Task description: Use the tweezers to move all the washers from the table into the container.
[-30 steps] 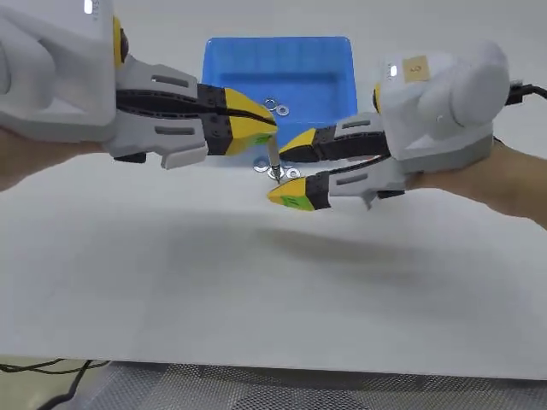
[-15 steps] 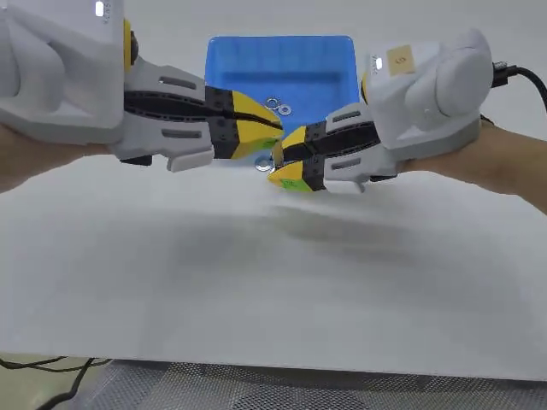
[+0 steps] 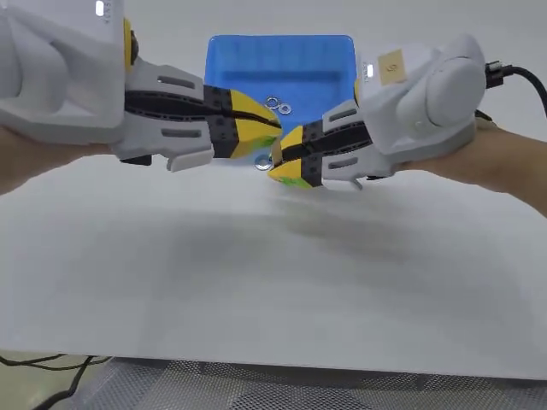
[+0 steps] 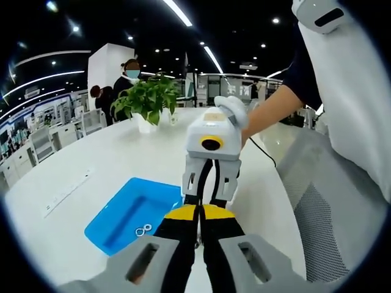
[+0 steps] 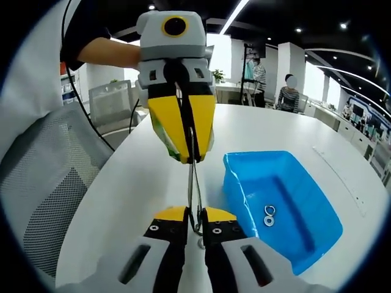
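I read left claw and right claw both clamped on tweezers; long axis runs claw to claw.

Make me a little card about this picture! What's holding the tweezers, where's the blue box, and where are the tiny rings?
tweezers: held by both grippers, one at each end
left gripper: fingers shut on the tweezers
right gripper: fingers shut on the tweezers
container: blue, open, on the white table just beyond the grippers
washers in container: two, lying side by side
washer on table: at least one shows by the fingertips; the grippers may hide more
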A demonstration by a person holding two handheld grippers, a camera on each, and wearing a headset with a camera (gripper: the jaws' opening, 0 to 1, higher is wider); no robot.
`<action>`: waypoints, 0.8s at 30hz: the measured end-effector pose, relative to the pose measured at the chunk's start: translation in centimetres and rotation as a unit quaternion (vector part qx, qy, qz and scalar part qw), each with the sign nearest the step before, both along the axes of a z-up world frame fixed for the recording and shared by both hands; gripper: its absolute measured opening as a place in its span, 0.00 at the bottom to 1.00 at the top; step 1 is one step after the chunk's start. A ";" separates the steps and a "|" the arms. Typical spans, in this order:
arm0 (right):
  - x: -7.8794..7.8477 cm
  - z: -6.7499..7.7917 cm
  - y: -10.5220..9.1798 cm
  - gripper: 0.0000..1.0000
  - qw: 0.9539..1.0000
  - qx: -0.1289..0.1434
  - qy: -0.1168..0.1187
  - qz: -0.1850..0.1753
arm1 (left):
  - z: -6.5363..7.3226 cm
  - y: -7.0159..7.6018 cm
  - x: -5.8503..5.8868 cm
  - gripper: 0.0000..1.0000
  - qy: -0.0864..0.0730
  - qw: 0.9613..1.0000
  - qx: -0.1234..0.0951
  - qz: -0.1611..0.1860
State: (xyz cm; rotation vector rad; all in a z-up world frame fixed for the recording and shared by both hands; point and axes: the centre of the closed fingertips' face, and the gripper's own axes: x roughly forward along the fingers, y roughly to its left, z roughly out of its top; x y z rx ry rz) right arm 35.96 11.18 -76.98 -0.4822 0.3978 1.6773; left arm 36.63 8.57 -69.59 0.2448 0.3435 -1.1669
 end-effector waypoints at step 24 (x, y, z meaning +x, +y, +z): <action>-1.0 2.9 -0.5 0.09 1.000 0.006 -0.011 -0.010 | 3.9 0.6 -1.5 0.32 0.004 0.996 -0.055 0.065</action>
